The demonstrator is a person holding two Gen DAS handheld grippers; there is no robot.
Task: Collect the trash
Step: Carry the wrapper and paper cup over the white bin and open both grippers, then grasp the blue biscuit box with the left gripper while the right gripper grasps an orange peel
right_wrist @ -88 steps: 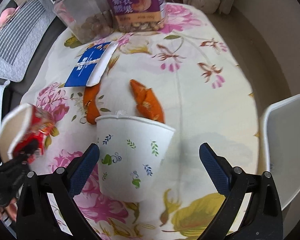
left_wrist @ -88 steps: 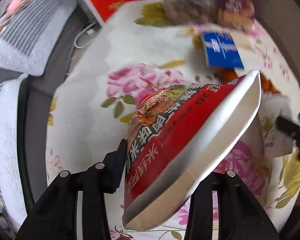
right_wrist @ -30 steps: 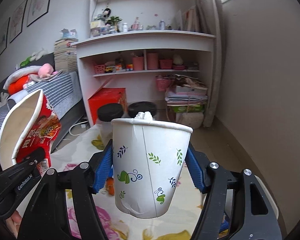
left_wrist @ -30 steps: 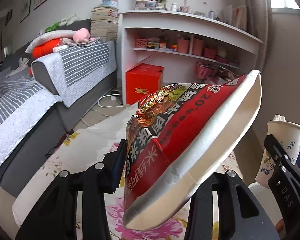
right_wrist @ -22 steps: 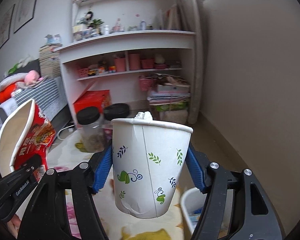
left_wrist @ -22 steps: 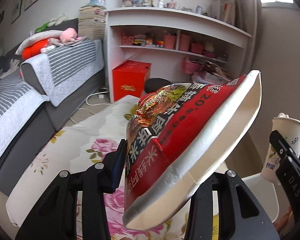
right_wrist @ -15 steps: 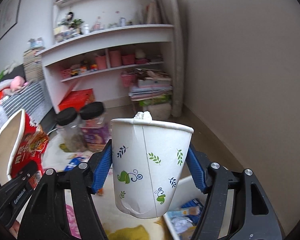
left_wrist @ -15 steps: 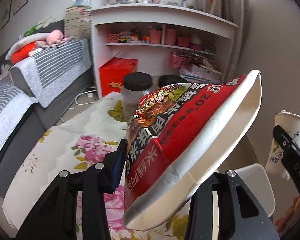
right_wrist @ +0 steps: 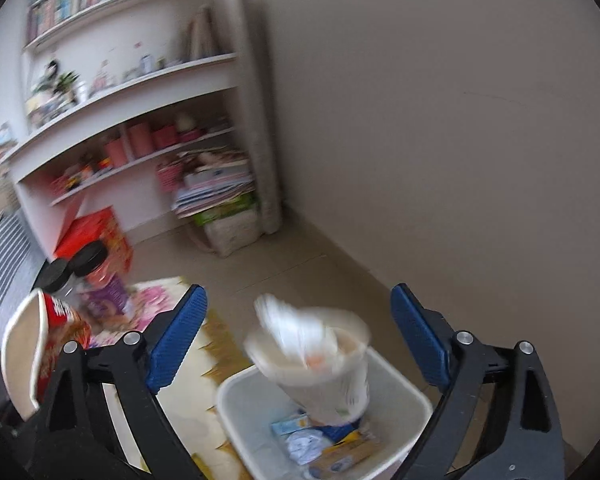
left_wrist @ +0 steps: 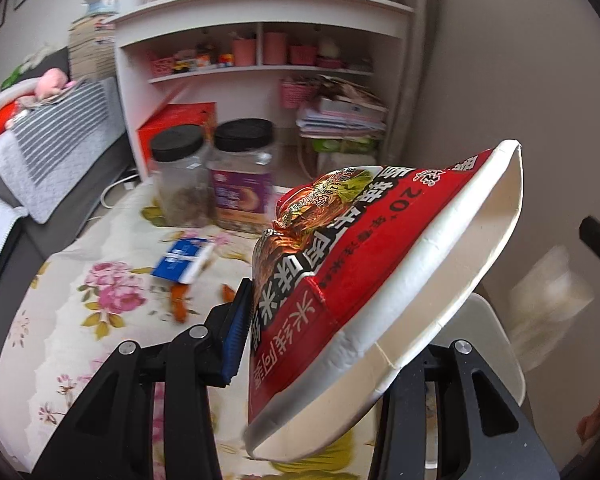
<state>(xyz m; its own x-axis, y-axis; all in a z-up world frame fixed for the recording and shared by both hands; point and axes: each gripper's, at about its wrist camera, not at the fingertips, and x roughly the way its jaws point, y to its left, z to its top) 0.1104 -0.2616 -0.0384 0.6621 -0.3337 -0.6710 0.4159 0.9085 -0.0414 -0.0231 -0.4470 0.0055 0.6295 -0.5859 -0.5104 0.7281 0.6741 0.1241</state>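
My left gripper (left_wrist: 328, 332) is shut on a squashed red instant-noodle bowl (left_wrist: 380, 288) and holds it in the air beside the table; the bowl also shows in the right wrist view (right_wrist: 40, 356). My right gripper (right_wrist: 300, 336) is open and empty above a white trash bin (right_wrist: 404, 396). A white paper cup (right_wrist: 320, 364) with a crumpled tissue in it is blurred, falling into the bin. The cup shows as a blur in the left wrist view (left_wrist: 548, 300) above the bin (left_wrist: 496, 332). A blue card (left_wrist: 182, 260) and orange peels (left_wrist: 179, 302) lie on the table.
The low table has a floral cloth (left_wrist: 80, 320). Two black-lidded jars (left_wrist: 208, 180) stand at its far edge. A grey striped sofa (left_wrist: 40, 160) is left, a white shelf unit (left_wrist: 260, 60) behind, a bare wall (right_wrist: 460, 140) right. The bin holds several wrappers (right_wrist: 328, 444).
My right gripper has opened and let go of the paper cup, which now drops into the bin. Both grippers have swung right toward the bin. The left still holds the noodle bowl.
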